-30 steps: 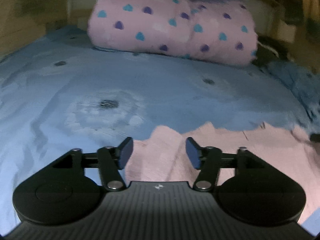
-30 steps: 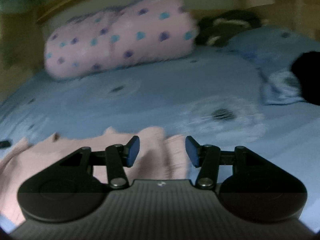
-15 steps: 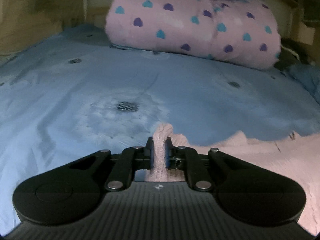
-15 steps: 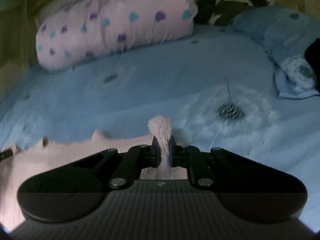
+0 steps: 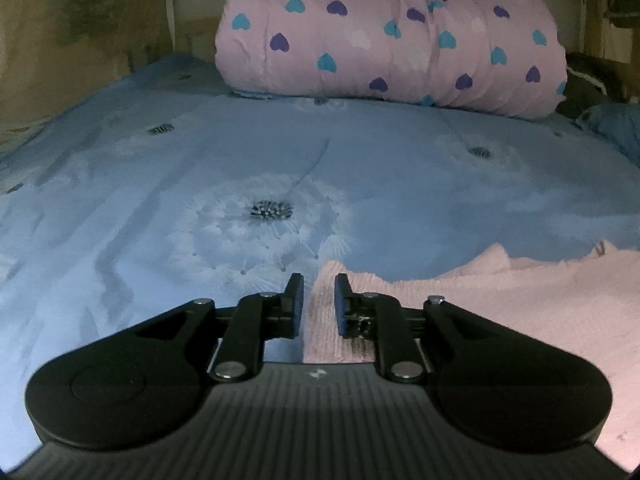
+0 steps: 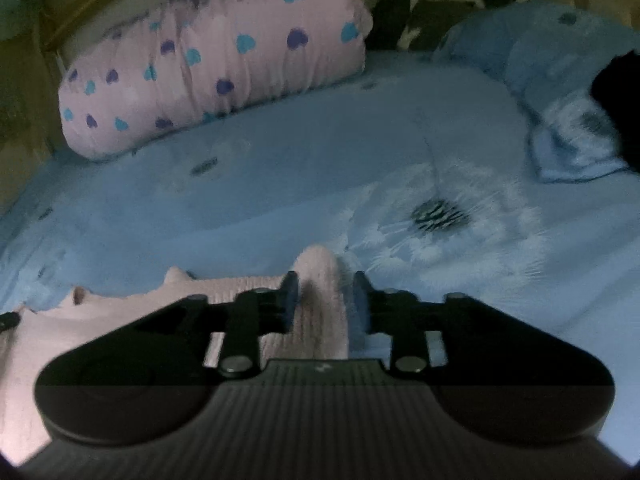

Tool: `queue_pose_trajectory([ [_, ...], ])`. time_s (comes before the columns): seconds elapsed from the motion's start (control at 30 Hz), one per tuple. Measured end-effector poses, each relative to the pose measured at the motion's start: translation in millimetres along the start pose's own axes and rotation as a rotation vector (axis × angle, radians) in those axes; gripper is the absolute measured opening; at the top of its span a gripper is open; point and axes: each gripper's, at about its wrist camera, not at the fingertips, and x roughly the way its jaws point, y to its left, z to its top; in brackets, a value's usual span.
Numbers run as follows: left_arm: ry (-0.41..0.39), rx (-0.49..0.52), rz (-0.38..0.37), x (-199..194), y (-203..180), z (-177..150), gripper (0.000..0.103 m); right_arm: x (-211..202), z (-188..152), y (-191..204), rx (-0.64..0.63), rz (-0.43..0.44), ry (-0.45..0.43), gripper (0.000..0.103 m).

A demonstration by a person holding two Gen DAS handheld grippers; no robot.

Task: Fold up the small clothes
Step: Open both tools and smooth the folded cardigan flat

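A pale pink knitted garment (image 5: 500,304) lies on the blue bed sheet, spreading right in the left wrist view and left in the right wrist view (image 6: 120,312). My left gripper (image 5: 319,286) is partly open, its pads a small gap apart, with the garment's left corner lying between them untouched. My right gripper (image 6: 322,292) is also partly open, and a raised fold of the garment's right corner stands loose between its pads.
The blue sheet (image 5: 200,200) has dandelion prints. A rolled pink quilt with hearts (image 5: 392,36) lies at the far end, also in the right wrist view (image 6: 212,64). A blue pillow (image 6: 560,100) and a dark item (image 6: 616,100) lie at right.
Both grippers went from wide open to shut on the garment's corners, and now have opened a little, letting the fabric go. The left corner has dropped flat.
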Motion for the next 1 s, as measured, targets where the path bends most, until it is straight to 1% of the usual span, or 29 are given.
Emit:
queue_pose_trajectory([
  [0.1, 0.008, 0.015, -0.009, -19.7, -2.7, 5.7, 0.026, -27.5, -4.3, -0.8, -0.035, -0.010, -0.024, 0.036],
  [0.2, 0.021, 0.056, -0.021, -44.5, -9.5, 8.3, 0.034, -52.3, -15.0, 1.4, -0.066, 0.013, -0.025, 0.036],
  [0.27, 0.031, 0.082, -0.038, -62.7, -15.3, 7.2, 0.049, -65.0, -24.3, 4.5, -0.063, 0.028, -0.015, 0.036],
  [0.33, 0.044, 0.099, -0.060, -78.5, -20.4, 2.8, 0.054, -75.3, -35.4, 9.2, -0.051, 0.044, 0.010, 0.036],
  [0.43, 0.069, 0.112, -0.085, -100.6, -26.7, -8.6, 0.055, -88.2, -50.0, 18.3, -0.023, 0.060, 0.042, 0.036],
  [0.5, 0.084, 0.106, -0.117, -110.3, -28.9, -19.4, 0.055, -96.2, -57.4, 24.6, 0.004, 0.075, 0.061, 0.036],
  [0.57, 0.105, 0.100, -0.151, -114.4, -30.0, -31.8, 0.055, -103.6, -62.7, 31.3, 0.017, 0.095, 0.063, 0.036],
  [0.63, 0.119, 0.101, -0.169, -110.4, -32.1, -42.9, 0.055, -108.7, -68.7, 36.2, 0.015, 0.093, 0.059, 0.036],
  [0.7, 0.150, 0.084, -0.153, -101.4, -32.8, -52.7, 0.055, -109.7, -76.5, 39.9, -0.004, 0.064, 0.047, 0.036],
  [0.8, 0.187, 0.070, -0.129, -88.2, -33.3, -63.5, 0.055, -99.4, -86.3, 39.6, -0.008, 0.022, 0.077, 0.036],
  [0.9, 0.179, 0.081, -0.125, -82.5, -33.4, -69.2, 0.056, -87.2, -95.1, 36.0, -0.023, -0.026, 0.091, 0.035],
  [1.0, 0.176, 0.090, -0.121, -79.0, -33.1, -70.4, 0.058, -81.4, -98.0, 32.8, -0.028, -0.027, 0.083, 0.037],
])
